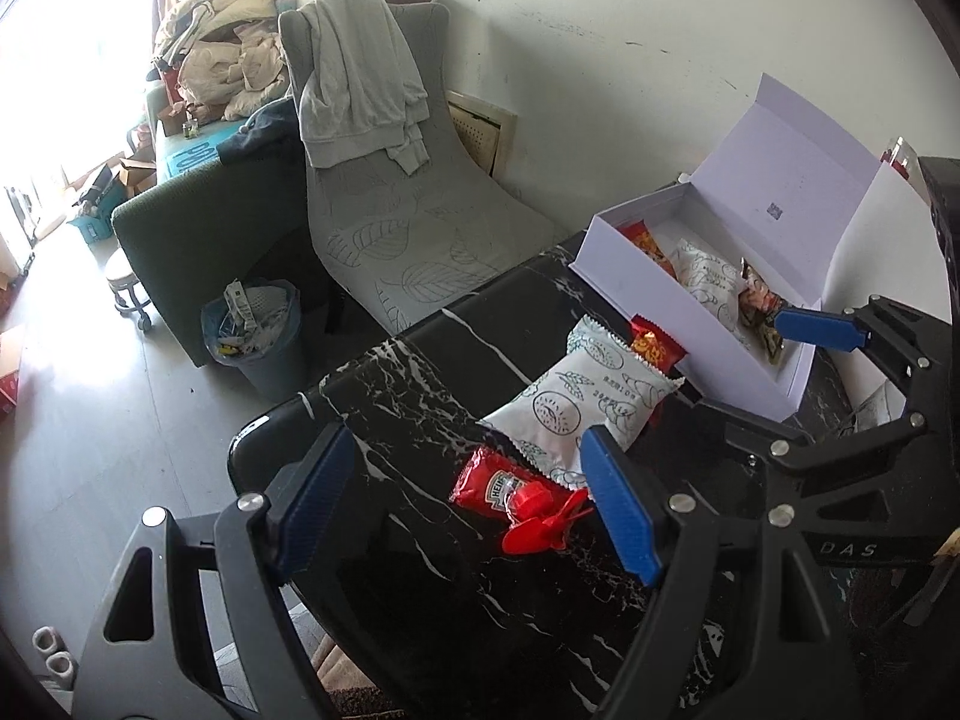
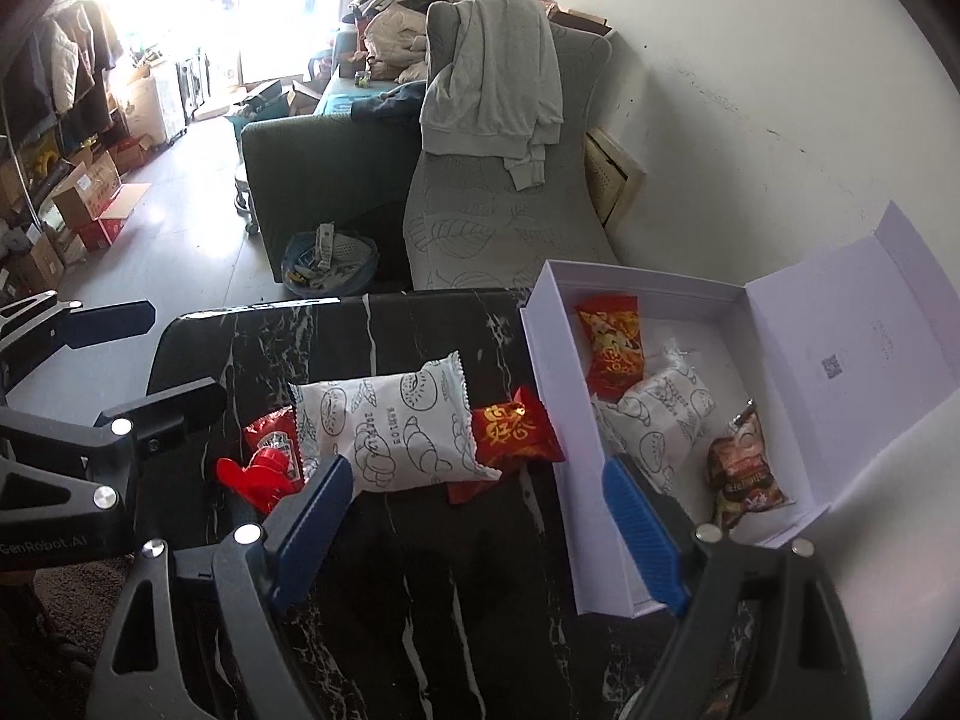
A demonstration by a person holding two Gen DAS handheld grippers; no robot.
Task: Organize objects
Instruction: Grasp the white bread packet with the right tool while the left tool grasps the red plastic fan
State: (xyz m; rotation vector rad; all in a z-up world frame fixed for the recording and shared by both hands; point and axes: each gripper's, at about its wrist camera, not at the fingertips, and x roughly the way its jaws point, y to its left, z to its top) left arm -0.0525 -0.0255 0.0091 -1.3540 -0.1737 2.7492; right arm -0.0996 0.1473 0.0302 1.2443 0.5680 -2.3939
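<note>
The white bread packet [image 2: 390, 426] lay on the black marble table [image 2: 420, 570], left of the open white box [image 2: 558, 420], its long axis running across, toward the box. It covered partly a ketchup sachet [image 2: 270, 432] on one end and a red sweet packet [image 2: 516, 429] on the other. Your right gripper [image 2: 480, 540] stood wide apart and empty, just in front of the packet. Your left gripper [image 1: 462, 510], also spread and holding nothing, hung over the ketchup end. I judge both were about equally near.
</note>
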